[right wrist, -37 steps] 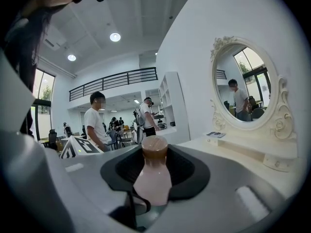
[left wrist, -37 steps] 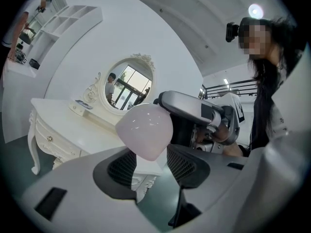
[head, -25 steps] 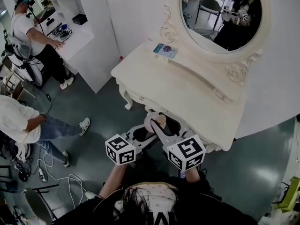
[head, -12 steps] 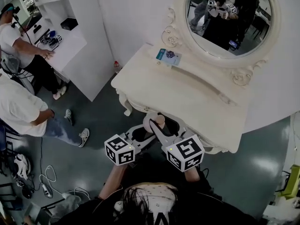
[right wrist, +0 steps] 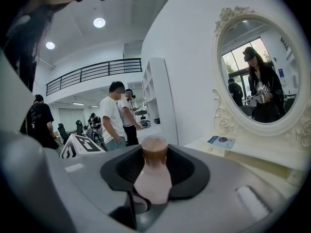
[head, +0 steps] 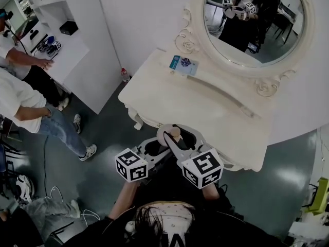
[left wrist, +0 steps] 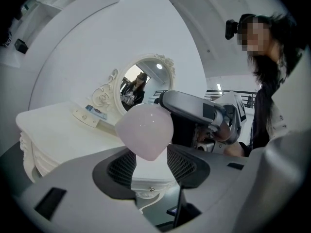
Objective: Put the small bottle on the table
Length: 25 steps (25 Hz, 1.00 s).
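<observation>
The small bottle (right wrist: 153,177) is seen as a pale pink, smooth-skinned vessel with a rounded, bulbous body that narrows to a short neck, and it is closed by a brown cap (right wrist: 154,148). It is held in the air between the two tools, just before the front edge of the dressing table (head: 205,109) and not yet on it. The right gripper (right wrist: 154,166) is closed on the body at a fairly wide spread, with the cap standing clear above its dark pads. The left gripper (left wrist: 148,163) is closed on the other end, whose rounded base is turned toward that gripper's camera and is pressed between the meshed pads (left wrist: 181,165).

The table is finished in cream white, with a carved, scalloped front edge and curved legs. An oval mirror (head: 257,30) in a scrolled cream frame is mounted at its back, and the person with both tools is reflected in it. A small blue-printed card (head: 183,64) is laid on the raised ledge below the mirror; the rest of the top is left bare.

The floor (head: 108,122) is dark grey-green and glossy. A white counter (head: 69,42) with shelving is set at the upper left, and two people in white shirts (head: 20,99) are gathered beside it. Cables (head: 56,197) are strewn on the floor at the lower left.
</observation>
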Tool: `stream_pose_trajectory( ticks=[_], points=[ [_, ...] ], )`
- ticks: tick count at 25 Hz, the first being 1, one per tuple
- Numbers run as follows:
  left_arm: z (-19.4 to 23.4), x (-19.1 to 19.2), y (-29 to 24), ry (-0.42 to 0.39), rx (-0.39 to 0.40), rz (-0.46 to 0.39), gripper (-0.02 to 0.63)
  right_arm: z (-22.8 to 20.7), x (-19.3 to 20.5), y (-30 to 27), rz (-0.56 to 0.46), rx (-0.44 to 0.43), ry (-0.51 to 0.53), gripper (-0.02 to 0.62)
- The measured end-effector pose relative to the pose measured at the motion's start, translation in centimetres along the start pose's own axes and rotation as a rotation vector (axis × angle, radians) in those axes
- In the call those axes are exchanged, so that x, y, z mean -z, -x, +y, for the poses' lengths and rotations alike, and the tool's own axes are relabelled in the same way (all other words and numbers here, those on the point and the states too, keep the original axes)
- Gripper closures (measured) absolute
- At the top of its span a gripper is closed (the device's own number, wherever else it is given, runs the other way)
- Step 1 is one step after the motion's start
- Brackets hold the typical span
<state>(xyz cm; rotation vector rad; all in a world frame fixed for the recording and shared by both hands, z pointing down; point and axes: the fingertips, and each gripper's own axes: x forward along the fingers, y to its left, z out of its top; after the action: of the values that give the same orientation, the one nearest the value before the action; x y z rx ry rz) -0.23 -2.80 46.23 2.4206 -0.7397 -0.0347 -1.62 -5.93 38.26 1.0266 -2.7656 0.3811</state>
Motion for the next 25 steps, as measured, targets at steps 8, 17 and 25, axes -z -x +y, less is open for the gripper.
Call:
stream_pose_trajectory(
  ticks=[8,17,25],
  points=[
    [5.8,-3.3,-2.6,-0.011,-0.037,0.014,0.423,-4.7,-1.2,-5.4,0.006,-0.039,-0.040,0.448],
    [10.3,-5.8,-6.9,0.023,-0.053,0.044,0.423,-10.9,-2.1,-9.3,0.032,-0.057,-0.103,0.448],
    [13.2,-6.9,-9.4,0.002,-0.068,0.081,0.423,-14.4,-2.2,-11.5,0.024,-0.055,-0.147,0.448]
  ],
)
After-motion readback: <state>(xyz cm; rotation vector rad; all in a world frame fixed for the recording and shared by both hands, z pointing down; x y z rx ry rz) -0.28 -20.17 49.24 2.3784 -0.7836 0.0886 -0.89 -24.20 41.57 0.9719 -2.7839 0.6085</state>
